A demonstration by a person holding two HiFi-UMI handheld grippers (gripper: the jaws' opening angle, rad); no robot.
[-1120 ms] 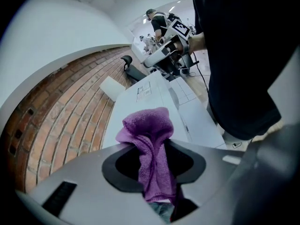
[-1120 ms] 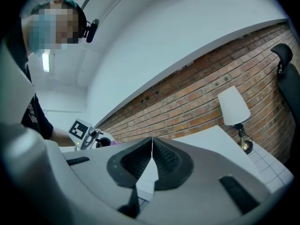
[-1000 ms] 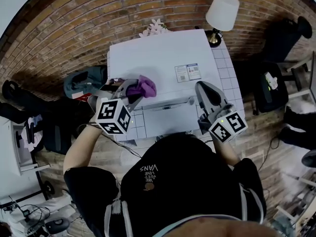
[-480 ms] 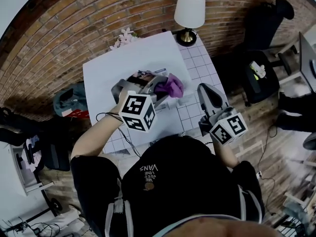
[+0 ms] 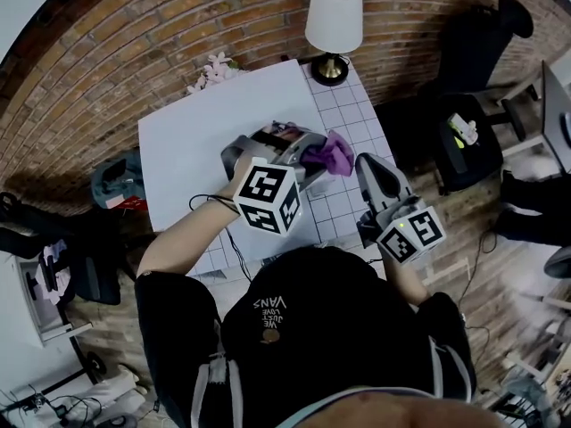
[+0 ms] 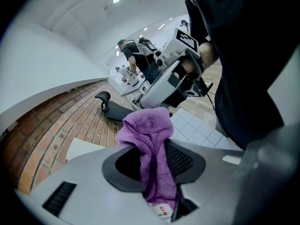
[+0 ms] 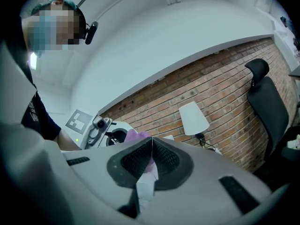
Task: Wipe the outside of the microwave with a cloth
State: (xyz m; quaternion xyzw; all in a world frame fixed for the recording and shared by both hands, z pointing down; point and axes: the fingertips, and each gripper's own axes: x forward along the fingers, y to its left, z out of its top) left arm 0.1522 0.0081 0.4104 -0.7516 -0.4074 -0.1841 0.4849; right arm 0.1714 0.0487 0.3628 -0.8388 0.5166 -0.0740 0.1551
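Cloth (image 6: 151, 142) pinched in left tongs (image 6: 157, 168) at microwave (image 5: 196, 141) edge; right tongs (image 7: 150, 156) closed.

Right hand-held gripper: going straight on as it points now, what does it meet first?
Probably the purple cloth clamped in the left hand-held gripper, though depth is unclear.

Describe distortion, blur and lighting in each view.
Head view: fisheye bows the brick wall, corners dark, light even. Left gripper view: purple cloth sharp, black shirt at right blurred. Right gripper view: evenly lit, lamp crisp, mosaic patch top left.
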